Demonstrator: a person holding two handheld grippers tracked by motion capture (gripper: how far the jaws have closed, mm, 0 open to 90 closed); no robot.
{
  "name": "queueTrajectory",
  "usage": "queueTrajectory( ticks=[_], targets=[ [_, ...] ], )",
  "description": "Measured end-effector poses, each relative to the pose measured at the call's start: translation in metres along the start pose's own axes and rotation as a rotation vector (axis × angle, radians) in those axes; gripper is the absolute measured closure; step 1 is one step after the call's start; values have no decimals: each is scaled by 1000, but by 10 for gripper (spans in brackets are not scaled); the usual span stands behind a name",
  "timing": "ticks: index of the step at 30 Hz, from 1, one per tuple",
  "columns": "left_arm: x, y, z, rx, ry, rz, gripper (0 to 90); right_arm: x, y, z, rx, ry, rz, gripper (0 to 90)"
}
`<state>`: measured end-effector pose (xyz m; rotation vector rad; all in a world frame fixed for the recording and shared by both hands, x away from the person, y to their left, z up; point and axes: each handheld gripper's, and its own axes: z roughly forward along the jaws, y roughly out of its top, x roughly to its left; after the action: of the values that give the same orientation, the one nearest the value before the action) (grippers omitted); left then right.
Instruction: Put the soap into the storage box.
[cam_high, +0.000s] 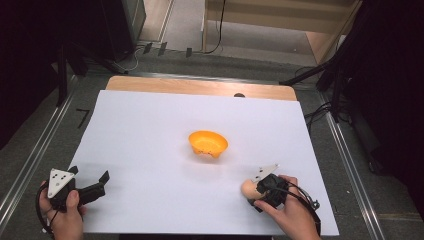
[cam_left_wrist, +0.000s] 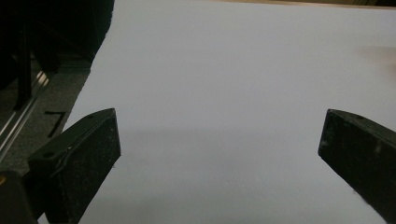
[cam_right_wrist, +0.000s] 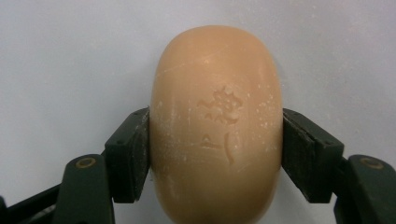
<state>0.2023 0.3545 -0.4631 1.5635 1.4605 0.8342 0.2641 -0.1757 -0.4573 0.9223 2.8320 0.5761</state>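
In the lower right of the high view, the right gripper (cam_high: 256, 190) lay low over the white sheet (cam_high: 150, 130) that covered the wooden table (cam_high: 200, 86), held by the person's right hand (cam_high: 290, 212). Its two black jaws were clamped on a smooth, peach-coloured oval bar of soap (cam_high: 248, 189), which showed as a small rounded lump at the left end of the tool. The right gripper view gave the closer account: the bar of soap (cam_right_wrist: 217, 126) stood in the middle of the frame, its long axis running up the picture, with one pad pressed flat against each of its long sides (a faint stamped emblem marked its upper face, and pale scuffs speckled the surface). Whether the bar rested on the sheet or hung just above it could not be told.

An orange plastic bowl with a wavy rim (cam_high: 208, 143) sat near the centre of the high view, well apart from the soap, up and to the left of it.

In the lower left of the high view, the left gripper (cam_high: 90, 181) rested in the person's left hand (cam_high: 65, 217), its grey three-cornered plate on top. The left gripper view showed its jaws spread wide, with bare white sheet (cam_left_wrist: 224, 93) between them.
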Motion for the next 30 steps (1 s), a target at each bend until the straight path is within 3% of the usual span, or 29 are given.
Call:
queueTrajectory(
  ticks=[8, 18, 30],
  targets=[
    [0, 0, 0, 0, -1, 0, 0, 1, 2, 0, 16, -9, 14, 326],
    [0, 0, 0, -2, 0, -1, 0, 1, 0, -1, -2, -7, 13, 333],
    [0, 0, 0, -4, 1, -2, 0, -2, 9, -7, -17, 41, -55, 333]
  ],
)
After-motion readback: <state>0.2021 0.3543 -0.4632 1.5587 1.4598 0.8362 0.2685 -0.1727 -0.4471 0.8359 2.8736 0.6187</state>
